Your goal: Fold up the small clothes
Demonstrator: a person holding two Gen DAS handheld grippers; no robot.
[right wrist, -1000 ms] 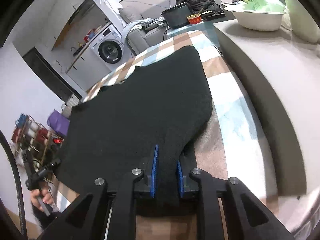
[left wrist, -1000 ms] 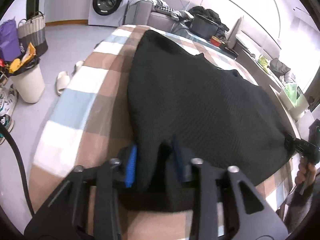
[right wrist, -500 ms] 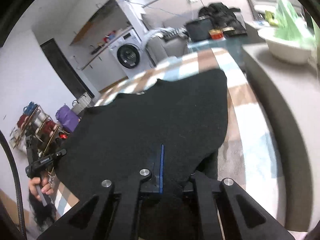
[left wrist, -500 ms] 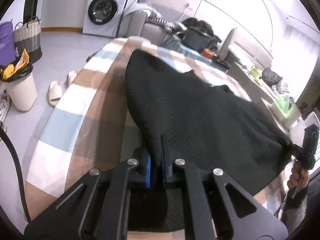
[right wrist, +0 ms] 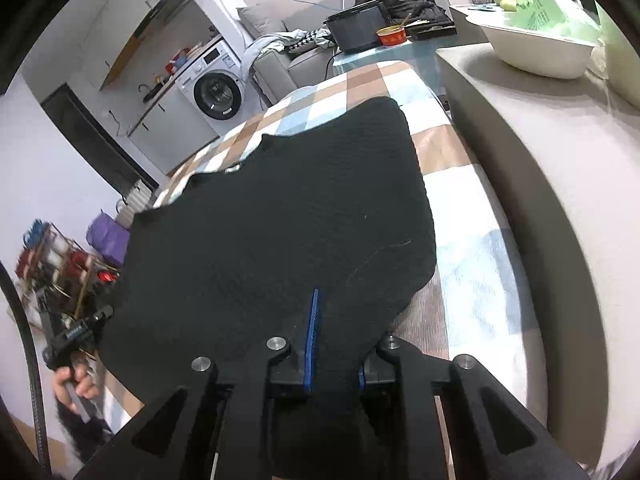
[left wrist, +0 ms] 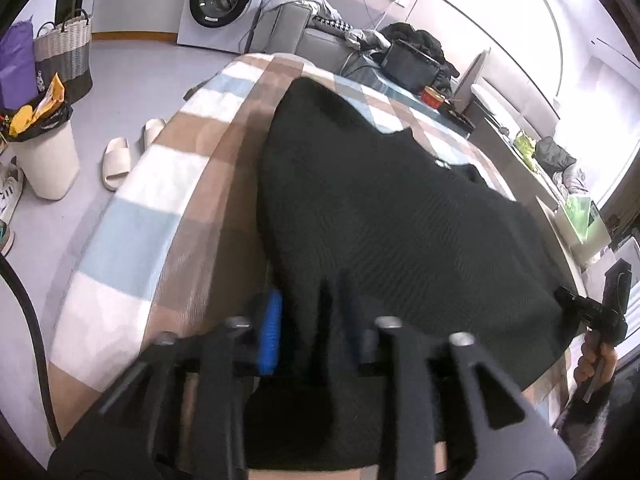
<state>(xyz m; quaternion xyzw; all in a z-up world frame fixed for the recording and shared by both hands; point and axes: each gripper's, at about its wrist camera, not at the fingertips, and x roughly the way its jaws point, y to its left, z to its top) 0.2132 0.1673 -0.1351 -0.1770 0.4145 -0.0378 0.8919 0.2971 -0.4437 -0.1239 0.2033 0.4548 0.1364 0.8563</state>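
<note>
A checked blanket (left wrist: 132, 216) in brown, blue and white covers the surface, washing machine (left wrist: 218, 0) at the top of the frame, and a black knitted garment (left wrist: 380, 216) lies spread across the checks. In the left wrist view the left gripper (left wrist: 312, 320) sits at the bottom centre, its fingers (left wrist: 269, 328) just opened wider, standing apart with the garment's near edge bunched loosely between them. The right wrist view shows the right gripper (right wrist: 334, 340) at the bottom centre too, its fingers (right wrist: 311, 340) eased slightly apart, a fold of cloth still between them; whether they pinch it I cannot tell. Only the left view shows the slippers (left wrist: 120, 156) and bin (left wrist: 44, 152) at the left; only the right view shows the white basin (right wrist: 536, 50) on the counter (right wrist: 560, 184), upper right.
</note>
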